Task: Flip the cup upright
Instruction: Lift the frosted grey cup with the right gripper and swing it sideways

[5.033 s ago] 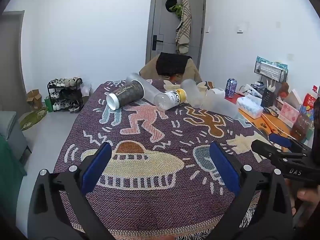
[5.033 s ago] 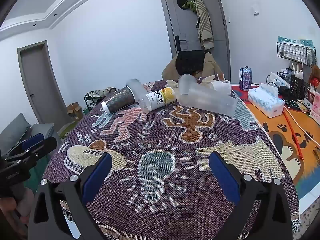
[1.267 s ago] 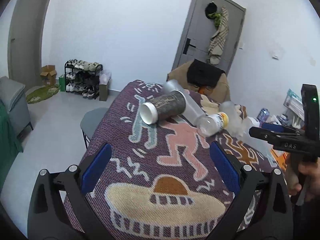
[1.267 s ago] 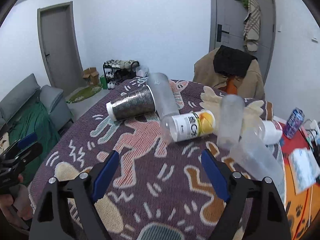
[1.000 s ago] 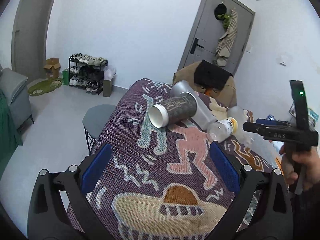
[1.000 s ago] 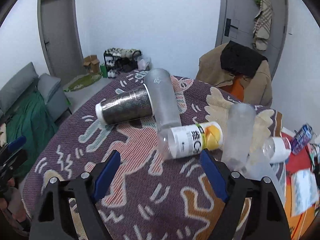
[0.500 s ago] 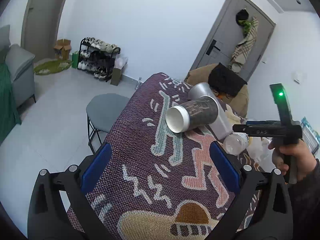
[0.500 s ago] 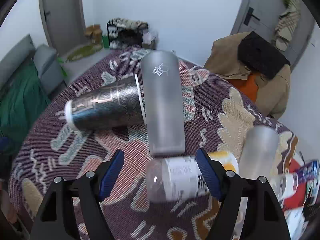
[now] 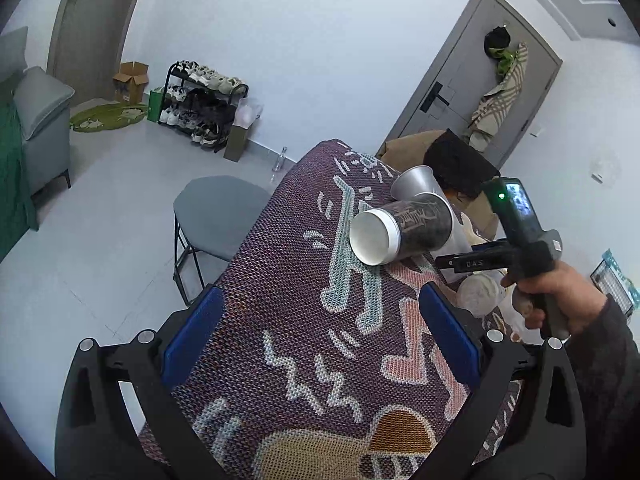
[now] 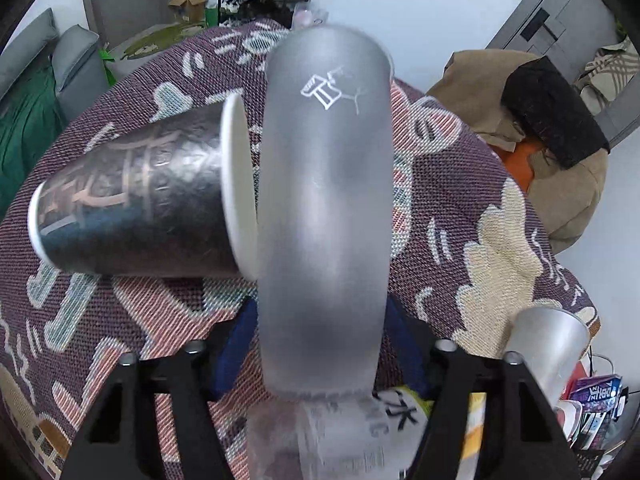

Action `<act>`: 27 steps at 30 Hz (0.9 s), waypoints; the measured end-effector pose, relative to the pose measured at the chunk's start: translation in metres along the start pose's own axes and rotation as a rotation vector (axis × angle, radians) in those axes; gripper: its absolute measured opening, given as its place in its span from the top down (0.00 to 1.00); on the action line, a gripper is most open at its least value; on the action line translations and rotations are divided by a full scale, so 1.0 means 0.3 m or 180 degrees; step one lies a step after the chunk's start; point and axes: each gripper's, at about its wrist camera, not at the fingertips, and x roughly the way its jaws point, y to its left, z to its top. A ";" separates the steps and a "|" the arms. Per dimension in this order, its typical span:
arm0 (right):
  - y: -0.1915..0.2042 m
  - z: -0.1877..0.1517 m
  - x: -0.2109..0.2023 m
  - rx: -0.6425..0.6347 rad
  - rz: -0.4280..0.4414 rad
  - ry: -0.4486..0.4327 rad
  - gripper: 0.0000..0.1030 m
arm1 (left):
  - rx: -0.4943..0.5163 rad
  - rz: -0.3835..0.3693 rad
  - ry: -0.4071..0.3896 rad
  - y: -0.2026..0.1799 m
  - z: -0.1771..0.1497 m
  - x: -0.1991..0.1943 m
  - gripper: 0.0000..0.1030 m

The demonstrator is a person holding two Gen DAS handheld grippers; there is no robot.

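1. A tall frosted translucent plastic cup (image 10: 324,208) is seen lying on its side on the desk, which is covered by a purple woven cloth with cartoon figures (image 10: 460,208); a small white line drawing is printed on its wall.
2. The right tongs (image 10: 320,344) are placed astride the near end of the frosted cup, with one blue pad (image 10: 236,344) on each side of it. Whether the pads press the cup cannot be told; the jaws are narrowed to about the cup's width.
3. A dark paper cup with copper-coloured lettering and a white rim (image 10: 140,204) is seen lying on its side just to the left of the frosted cup, its wide rim against the frosted wall.
4. A clear bottle with a white label (image 10: 360,436) is seen blurred just below the frosted cup, and another frosted tumbler (image 10: 548,344) lies at the lower right.
5. The left tongs (image 9: 320,340) are held released above the near part of the cloth, their blue pads spread wide with nothing between them, well apart from the cups (image 9: 400,232).
6. In the left view the right-hand device is seen gripped by a hand (image 9: 560,300) beside the dark cup.
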 end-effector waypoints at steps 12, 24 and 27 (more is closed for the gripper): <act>-0.064 -0.052 -0.146 0.0359 -0.0022 -0.0433 0.46 | -0.0036 -0.0005 -0.0043 0.008 0.003 -0.050 0.05; -0.065 -0.301 -0.480 0.0641 0.0382 -0.0758 0.46 | 0.0148 -0.0112 -0.0108 -0.098 -0.013 -0.166 0.05; -0.054 -0.419 -0.559 0.0756 0.0552 -0.0846 0.46 | 0.0186 -0.0172 -0.0090 -0.127 -0.026 -0.192 0.05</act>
